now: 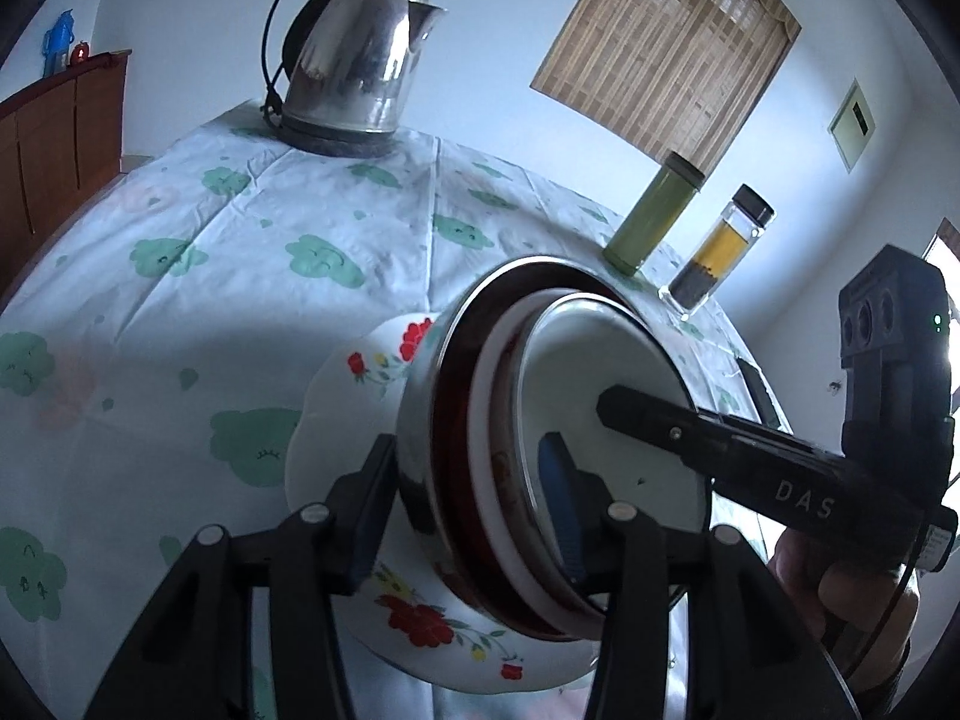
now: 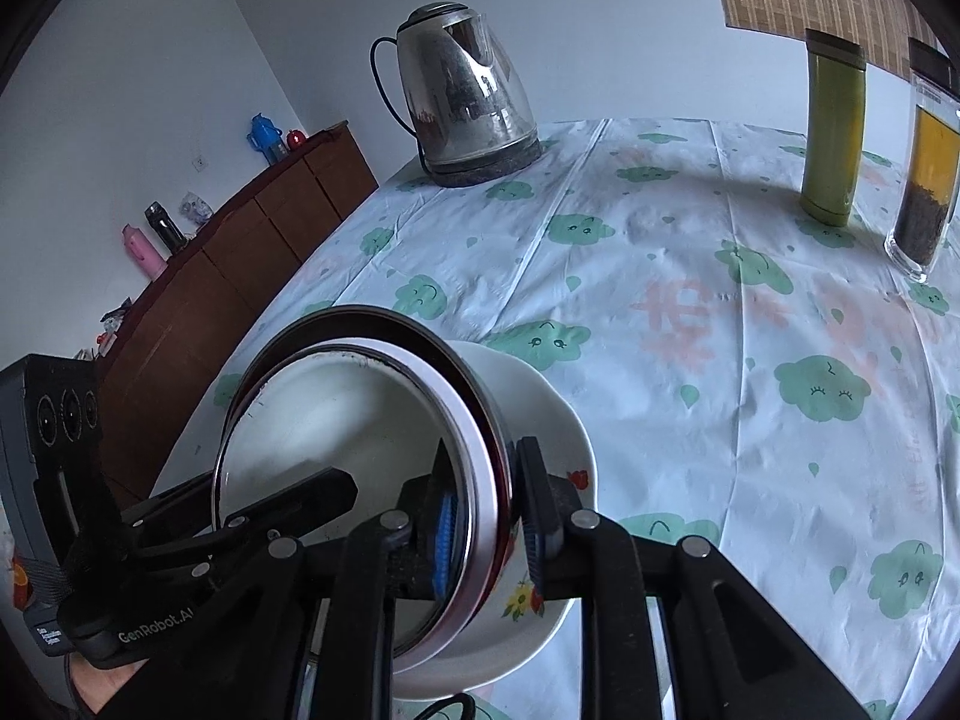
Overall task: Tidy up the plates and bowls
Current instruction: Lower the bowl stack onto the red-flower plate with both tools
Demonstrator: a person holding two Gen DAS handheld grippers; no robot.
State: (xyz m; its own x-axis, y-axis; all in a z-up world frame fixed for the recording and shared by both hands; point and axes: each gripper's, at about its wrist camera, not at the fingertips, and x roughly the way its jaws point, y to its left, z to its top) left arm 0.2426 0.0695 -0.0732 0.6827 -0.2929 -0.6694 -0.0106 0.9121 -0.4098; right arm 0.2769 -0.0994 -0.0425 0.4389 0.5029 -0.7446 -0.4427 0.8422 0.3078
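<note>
My left gripper (image 1: 465, 510) and right gripper (image 2: 489, 525) each straddle the rim of the nested bowls (image 1: 558, 432), near on the table (image 1: 180, 276); actual pinch unclear. I release both evenly, keeping the stack centred on the flowered plate (image 1: 336, 396).

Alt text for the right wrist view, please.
The right gripper clamps the rim of nested bowls sitting on a flowered plate, with the left gripper reaching in opposite. A steel kettle stands behind on the cloud-print tablecloth.
</note>
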